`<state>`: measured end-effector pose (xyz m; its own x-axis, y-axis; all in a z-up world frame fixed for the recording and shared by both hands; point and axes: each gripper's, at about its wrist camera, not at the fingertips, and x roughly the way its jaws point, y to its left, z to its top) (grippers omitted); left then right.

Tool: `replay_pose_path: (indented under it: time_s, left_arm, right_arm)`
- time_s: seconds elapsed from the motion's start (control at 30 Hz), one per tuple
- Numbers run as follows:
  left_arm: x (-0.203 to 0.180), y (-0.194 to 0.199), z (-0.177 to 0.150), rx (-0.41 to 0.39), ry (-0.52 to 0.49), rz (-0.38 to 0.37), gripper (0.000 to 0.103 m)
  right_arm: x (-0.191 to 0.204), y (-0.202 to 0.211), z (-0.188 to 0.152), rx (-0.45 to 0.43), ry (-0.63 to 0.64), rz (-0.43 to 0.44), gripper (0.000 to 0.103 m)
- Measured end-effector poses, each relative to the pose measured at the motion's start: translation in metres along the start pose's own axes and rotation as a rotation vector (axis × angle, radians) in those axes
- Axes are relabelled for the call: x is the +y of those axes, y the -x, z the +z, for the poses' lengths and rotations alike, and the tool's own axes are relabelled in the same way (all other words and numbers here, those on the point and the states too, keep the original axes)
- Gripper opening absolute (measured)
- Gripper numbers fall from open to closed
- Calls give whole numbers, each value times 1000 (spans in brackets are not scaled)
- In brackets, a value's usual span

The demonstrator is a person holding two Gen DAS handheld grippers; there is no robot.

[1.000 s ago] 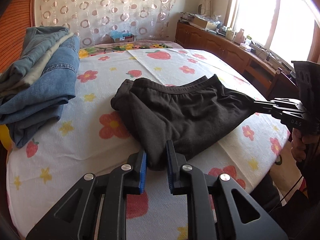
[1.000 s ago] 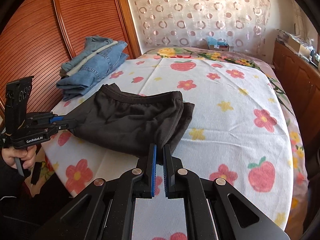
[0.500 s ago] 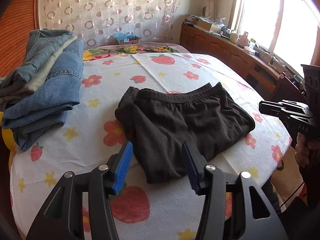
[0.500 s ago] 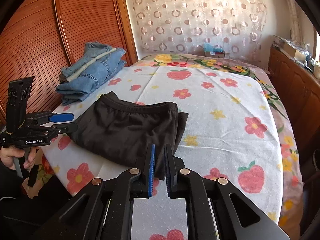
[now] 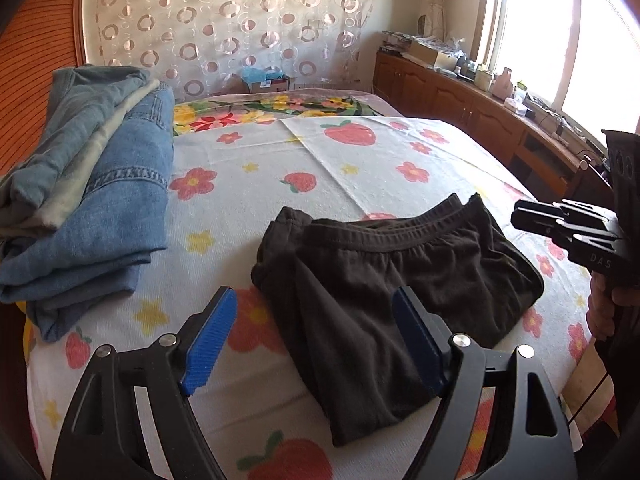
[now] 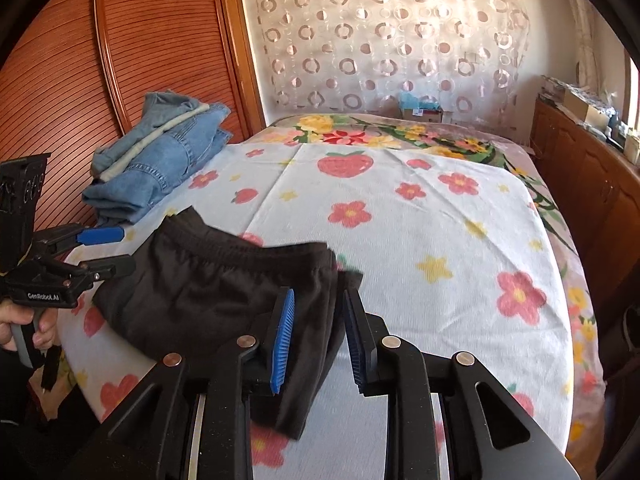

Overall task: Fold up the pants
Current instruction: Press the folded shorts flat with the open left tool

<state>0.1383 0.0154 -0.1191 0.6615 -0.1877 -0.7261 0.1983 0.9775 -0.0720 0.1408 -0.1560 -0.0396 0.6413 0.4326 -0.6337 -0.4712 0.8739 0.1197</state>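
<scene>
The black pants [image 5: 384, 292] lie folded into a compact bundle near the front edge of the bed [image 5: 280, 152], on its strawberry-and-flower sheet, waistband toward the far side. A stack of folded jeans [image 5: 92, 184] sits well apart at the far left.

Both grippers have just let go. 1 second ago each pinched a near corner of the dark fabric; now the left gripper [image 5: 316, 340] has its jaws spread wide, the blue pads [image 5: 208, 340] standing off to either side of the bundle's near end without pressing on it. The jaws of the right gripper [image 6: 318, 340] have just been opening too, but only to a narrow gap; the bundle's near right corner shows between the pads, and the cloth looks slack rather than clamped. In the left wrist view, the right gripper sits just off the bundle's right side.

The release suggests this fold is finished and the pants are laid down. What likely remains is moving the bundle toward the stack, or smoothing it.
</scene>
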Motion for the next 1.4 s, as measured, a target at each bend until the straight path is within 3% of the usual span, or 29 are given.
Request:
replay_pose_path:
  time_s: [0.47, 0.53, 0.63, 0.73, 0.97, 1.2, 1.27, 1.4]
  left_arm:
    - [10, -36, 26, 45, -59, 10, 81]
    - [12, -40, 28, 48, -59, 4, 81]
    - [15, -44, 29, 54, -62, 5, 81]
    - [18, -45, 31, 50, -63, 7, 81]
    - [22, -52, 30, 62, -54, 5, 81]
    - [18, -44, 30, 47, -51, 23, 81]
    - [16, -35, 29, 33, -55, 30, 81]
    - [14, -23, 28, 16, -55, 34, 81]
  right_arm:
    - [-9, -48, 23, 99, 17, 52, 25]
    - [-9, -51, 26, 98, 21, 68, 14]
    - [-11, -51, 29, 64, 20, 65, 6]
    - [-12, -53, 31, 26, -4, 39, 5]
    - [-13, -72, 25, 103, -13, 33, 5]
    - [-10, -53, 25, 69, -47, 3, 25]
    - [-9, -47, 20, 63, -48, -13, 37]
    - [-7, -39, 12, 64, -65, -20, 43]
